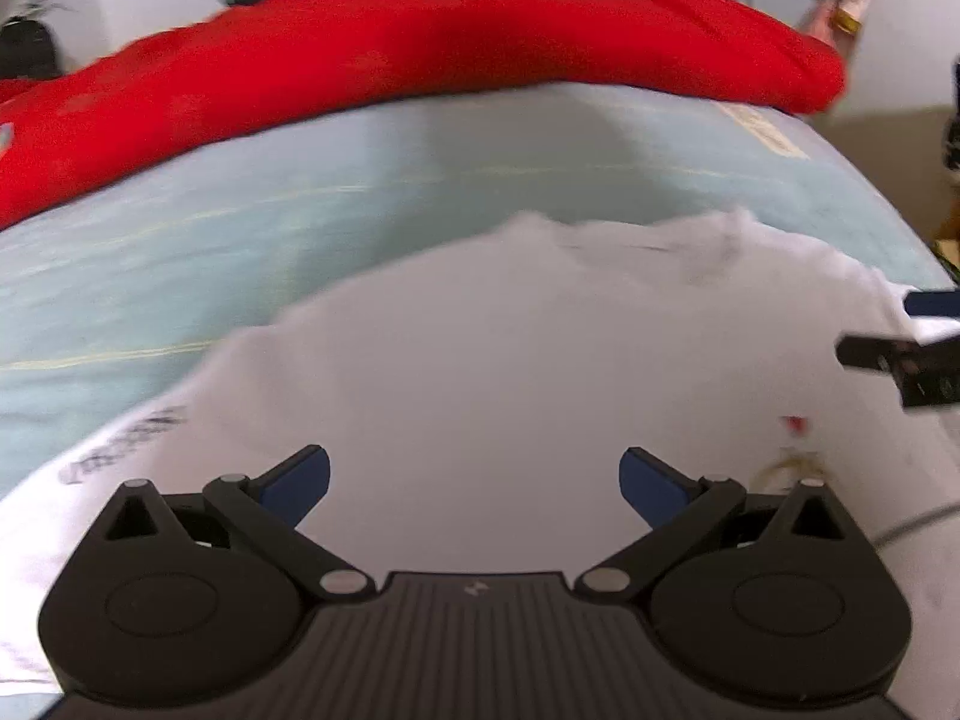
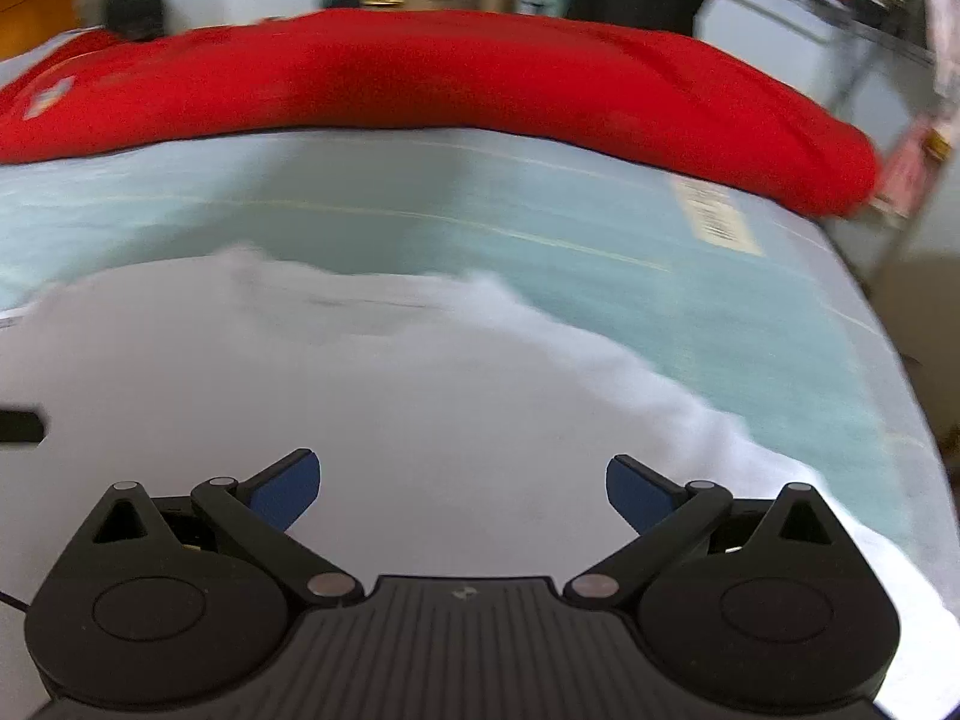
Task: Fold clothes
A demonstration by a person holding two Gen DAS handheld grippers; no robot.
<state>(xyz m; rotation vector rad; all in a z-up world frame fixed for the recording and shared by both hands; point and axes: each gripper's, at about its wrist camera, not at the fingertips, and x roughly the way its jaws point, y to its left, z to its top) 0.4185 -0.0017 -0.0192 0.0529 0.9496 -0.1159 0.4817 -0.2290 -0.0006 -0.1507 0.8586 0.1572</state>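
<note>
Left gripper [image 1: 474, 483]: released, blue-padded jaws spread wide, nothing between them, hanging over the near part of the cloth.
Right gripper [image 2: 463, 489]: released too, jaws wide and empty, above the same cloth; its fingers also visible at the right edge of the left wrist view.
Task's thing: soft white cotton garment [image 1: 480, 360], spread on the near half of the pale blue-green striped bed sheet [image 1: 240, 222]; far edge rumpled; dark print near its left edge, small red mark near its right side.
Stage, judged: cloth lying flat, not gripped by either tool; next grasp not yet begun.
Risk, slip: far edge already wrinkled; pinching only the top layer would likely drag it askew and spoil the fold.
Risk, uneven fold: grabbing at unequal points left and right would probably skew the crease.
Risk, snag: thin dark cable [image 1: 912, 522] lying across the near right of the cloth, possibly caught if the fabric is lifted there.
Risk, blur: both views smeared, so exact hem position hard to tell.
Surroundings: long plump red fabric bolster [image 1: 420, 54] across the far side of the bed, well apart from the cloth; yellowish label [image 2: 714, 216] on the sheet at far right; hanging clothes beyond, too blurred to name.
Obstruction: nothing between grippers and cloth; the bolster limits room at the far side.
</note>
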